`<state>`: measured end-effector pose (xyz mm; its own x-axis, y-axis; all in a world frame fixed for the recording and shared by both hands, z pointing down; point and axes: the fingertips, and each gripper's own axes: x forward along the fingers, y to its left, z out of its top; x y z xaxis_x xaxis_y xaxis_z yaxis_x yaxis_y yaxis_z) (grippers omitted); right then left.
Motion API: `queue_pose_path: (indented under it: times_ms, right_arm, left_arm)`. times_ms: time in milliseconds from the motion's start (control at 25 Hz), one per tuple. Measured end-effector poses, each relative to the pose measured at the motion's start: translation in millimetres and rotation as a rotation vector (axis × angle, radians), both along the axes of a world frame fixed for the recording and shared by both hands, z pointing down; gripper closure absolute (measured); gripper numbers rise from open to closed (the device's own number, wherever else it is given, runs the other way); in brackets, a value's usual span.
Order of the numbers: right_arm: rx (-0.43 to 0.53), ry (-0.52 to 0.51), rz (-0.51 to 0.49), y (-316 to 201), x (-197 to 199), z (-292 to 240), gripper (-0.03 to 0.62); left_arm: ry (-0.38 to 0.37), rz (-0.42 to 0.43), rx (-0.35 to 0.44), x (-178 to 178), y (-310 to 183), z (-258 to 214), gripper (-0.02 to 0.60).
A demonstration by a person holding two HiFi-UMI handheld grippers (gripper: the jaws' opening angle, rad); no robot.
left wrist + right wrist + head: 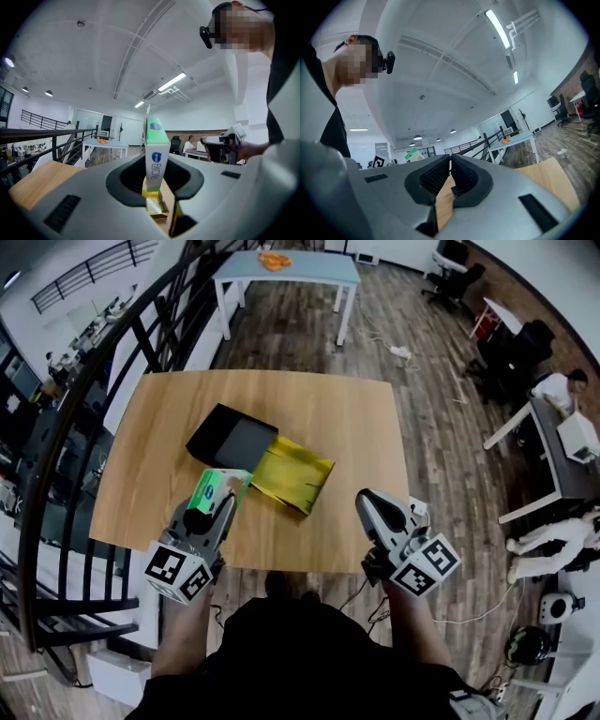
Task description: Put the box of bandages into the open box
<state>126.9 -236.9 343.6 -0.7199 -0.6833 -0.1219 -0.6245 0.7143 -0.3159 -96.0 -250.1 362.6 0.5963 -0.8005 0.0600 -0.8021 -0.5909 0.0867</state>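
Clamped in the left gripper's [155, 182] jaws, the bandage box [156, 152] is best centred over the open box [239, 442] before release; the right gripper's [449, 174] jaws rest together.

wood floor [441, 427], black railing [28, 531], pale blue table [291, 268]

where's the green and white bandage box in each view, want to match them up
Head view: green and white bandage box lower left of centre, clamped in the left gripper over the wooden table.
Left gripper view: centre, upright between the jaws.
Right gripper view: small and tilted, left of centre.
Shared landmark: light blue table in the background.
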Motion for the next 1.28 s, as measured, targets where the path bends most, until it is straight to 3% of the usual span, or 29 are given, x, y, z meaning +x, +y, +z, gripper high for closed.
queue_pose_path:
  times_ms: [240,440,1280]
  right_arm:
    - [0.002,0.005,0.000,-28,-40,-5,0.556]
    - [-0.015,0.016,0.022,-38,-48,0,0.554]
    - [-0.175,-0.028,0.074,-94,22,65,0.556]
  left_arm:
    - [0.005,0.039,0.006,-24,-36,0,0.483]
    - [0.009,0.076,-0.022,-27,-55,13,0.483]
    - [-0.068,0.126,-0.238,50,-137,111,0.483]
